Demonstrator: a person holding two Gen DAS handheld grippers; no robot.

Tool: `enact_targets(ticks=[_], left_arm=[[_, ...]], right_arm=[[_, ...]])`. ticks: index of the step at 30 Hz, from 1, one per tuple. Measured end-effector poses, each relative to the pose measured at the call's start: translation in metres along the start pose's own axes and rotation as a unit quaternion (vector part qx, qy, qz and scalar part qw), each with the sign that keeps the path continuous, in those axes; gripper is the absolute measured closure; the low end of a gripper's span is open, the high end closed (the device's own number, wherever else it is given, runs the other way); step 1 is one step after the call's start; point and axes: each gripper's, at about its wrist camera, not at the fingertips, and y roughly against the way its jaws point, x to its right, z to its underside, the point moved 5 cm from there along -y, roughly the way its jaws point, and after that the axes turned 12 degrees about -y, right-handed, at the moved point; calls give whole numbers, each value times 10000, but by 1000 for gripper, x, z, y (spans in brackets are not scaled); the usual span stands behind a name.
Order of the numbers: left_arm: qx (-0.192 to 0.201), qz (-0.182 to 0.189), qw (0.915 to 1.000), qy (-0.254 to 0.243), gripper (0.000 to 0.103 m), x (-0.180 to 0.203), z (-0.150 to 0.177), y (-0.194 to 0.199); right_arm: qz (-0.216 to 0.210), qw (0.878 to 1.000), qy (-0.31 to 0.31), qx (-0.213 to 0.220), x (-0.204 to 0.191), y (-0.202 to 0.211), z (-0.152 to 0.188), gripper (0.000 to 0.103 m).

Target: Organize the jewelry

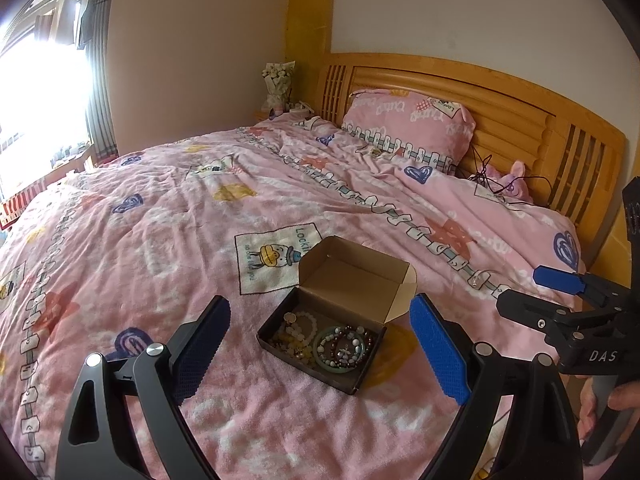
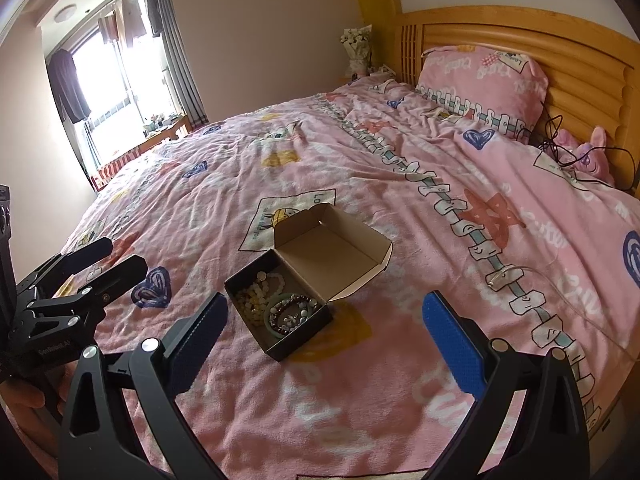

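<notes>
A small dark cardboard box [image 1: 352, 385] with its brown lid [image 1: 360, 276] folded open lies on the pink bedspread. Inside lie several bead bracelets: yellow and white ones [image 1: 294, 334] at left, a green bangle with dark and white beads [image 1: 344, 348] at right. The box also shows in the right wrist view [image 2: 280, 350]. My left gripper [image 1: 320, 340] is open and empty, its jaws wide on either side of the box, above it. My right gripper [image 2: 322, 338] is open and empty, just right of the box. Each gripper shows in the other's view: the right [image 1: 528, 292], the left [image 2: 116, 258].
The pink patterned bedspread [image 1: 160, 240] covers a large bed. A pink pillow [image 1: 408, 120] leans on the wooden headboard [image 1: 520, 108]. A plush toy and black cable [image 1: 508, 184] lie near the headboard. A flower bouquet [image 1: 278, 80] stands on a nightstand. A bright window [image 1: 36, 92] is at left.
</notes>
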Motion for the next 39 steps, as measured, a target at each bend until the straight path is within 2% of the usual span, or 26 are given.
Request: enact_targets(ticks=[11, 27, 35, 39], left_arm=[[29, 35, 10000, 10, 12, -1, -2, 3], [88, -222, 9997, 109, 6, -10, -5, 6], [-3, -54, 9998, 181, 6, -13, -1, 1], [-17, -15, 10000, 59, 6, -10, -1, 0]], right_arm=[[1, 10000, -2, 5, -1, 0, 0, 8], [29, 10000, 55, -35, -4, -5, 1, 8], [24, 10000, 33, -34, -4, -5, 1, 7], [23, 10000, 38, -42, -4, -6, 1, 8]])
